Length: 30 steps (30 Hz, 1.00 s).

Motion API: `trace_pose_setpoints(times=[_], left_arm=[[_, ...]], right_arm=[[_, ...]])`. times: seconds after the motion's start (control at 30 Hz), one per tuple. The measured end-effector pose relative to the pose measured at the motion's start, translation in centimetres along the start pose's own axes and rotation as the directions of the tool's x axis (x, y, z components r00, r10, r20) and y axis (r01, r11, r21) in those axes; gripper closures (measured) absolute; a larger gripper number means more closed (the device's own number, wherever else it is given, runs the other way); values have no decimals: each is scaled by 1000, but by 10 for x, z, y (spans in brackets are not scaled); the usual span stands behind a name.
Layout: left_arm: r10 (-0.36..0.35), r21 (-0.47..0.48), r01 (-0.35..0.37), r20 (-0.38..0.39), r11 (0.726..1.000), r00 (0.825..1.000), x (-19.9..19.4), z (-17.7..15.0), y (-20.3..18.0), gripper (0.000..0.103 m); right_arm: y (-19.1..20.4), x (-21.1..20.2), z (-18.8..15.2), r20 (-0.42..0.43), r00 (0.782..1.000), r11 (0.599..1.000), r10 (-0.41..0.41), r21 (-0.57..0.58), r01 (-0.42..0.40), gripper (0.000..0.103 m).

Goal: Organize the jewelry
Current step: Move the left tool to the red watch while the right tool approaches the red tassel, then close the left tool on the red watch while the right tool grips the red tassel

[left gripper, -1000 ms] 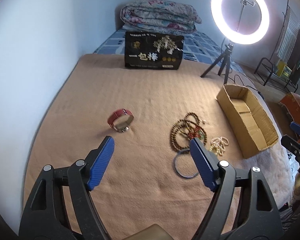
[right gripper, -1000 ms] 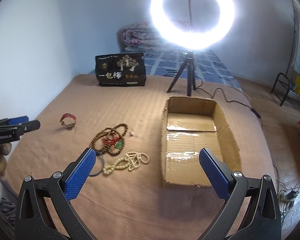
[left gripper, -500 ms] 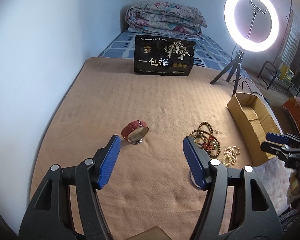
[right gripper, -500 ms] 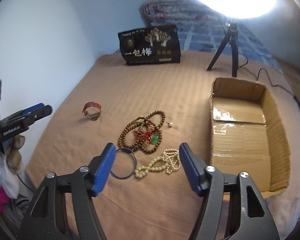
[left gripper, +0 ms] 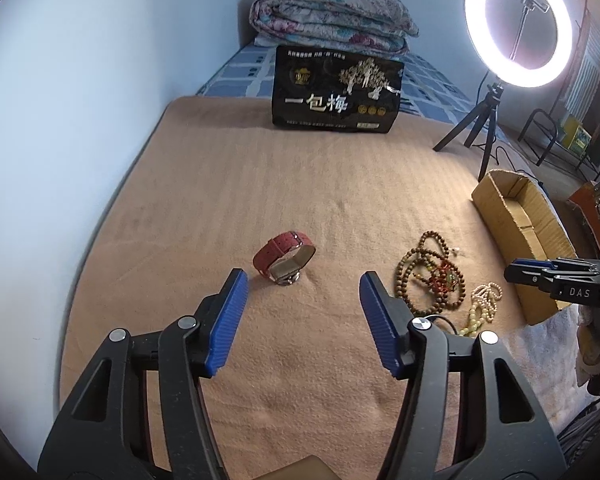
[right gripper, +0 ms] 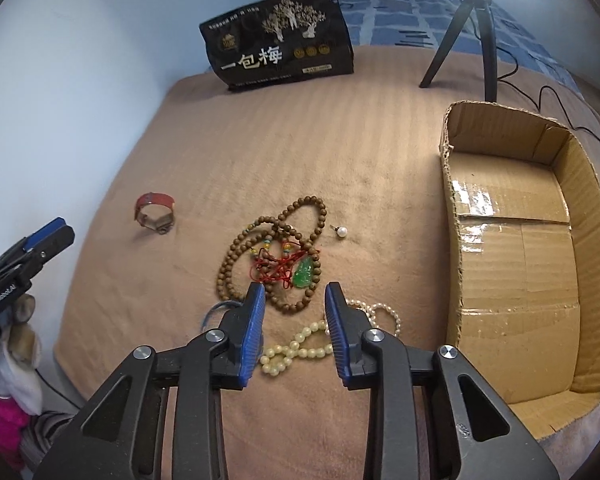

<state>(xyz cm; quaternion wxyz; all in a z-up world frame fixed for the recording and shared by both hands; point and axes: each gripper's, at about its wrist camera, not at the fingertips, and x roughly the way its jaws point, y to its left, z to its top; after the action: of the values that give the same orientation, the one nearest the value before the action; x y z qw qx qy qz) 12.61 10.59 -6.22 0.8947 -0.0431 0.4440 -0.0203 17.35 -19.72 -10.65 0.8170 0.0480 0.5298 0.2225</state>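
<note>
On tan blanket (right gripper: 380, 128) (bed): jewelry, cardboard box (right gripper: 516, 248).

Black clamp-style grippers (left gripper: 300, 292) (right gripper: 294, 300), ribbed blue pads (left gripper: 226, 320), silver pivot screws, white "DAS" lettering.

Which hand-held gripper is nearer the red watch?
Left. The left hand-held gripper points at the red watch, just short of it, jaws closing on nothing. The right hand-held gripper hovers over the bead pile, watch far off to its left.
</note>
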Motion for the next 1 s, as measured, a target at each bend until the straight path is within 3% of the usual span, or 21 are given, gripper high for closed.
trace_pose_setpoints(times=[0.3,0.57,0.7,1.0], left_arm=[[-11,18,12,-40,1000,999,23,-1,0,45],[46,26,-45,-49,999,998,52,2,18,45],[24,9,-23,-78,1000,997,68,3,27,45],[31,92,-24,-75,996,997,87,8,25,45]], right_arm=[[5,30,8,-49,997,998,60,32,-58,74],[6,49,14,-75,996,998,51,43,-48,74],[7,56,17,-80,996,998,39,46,-35,74],[9,71,19,-102,995,999,-6,33,10,74]])
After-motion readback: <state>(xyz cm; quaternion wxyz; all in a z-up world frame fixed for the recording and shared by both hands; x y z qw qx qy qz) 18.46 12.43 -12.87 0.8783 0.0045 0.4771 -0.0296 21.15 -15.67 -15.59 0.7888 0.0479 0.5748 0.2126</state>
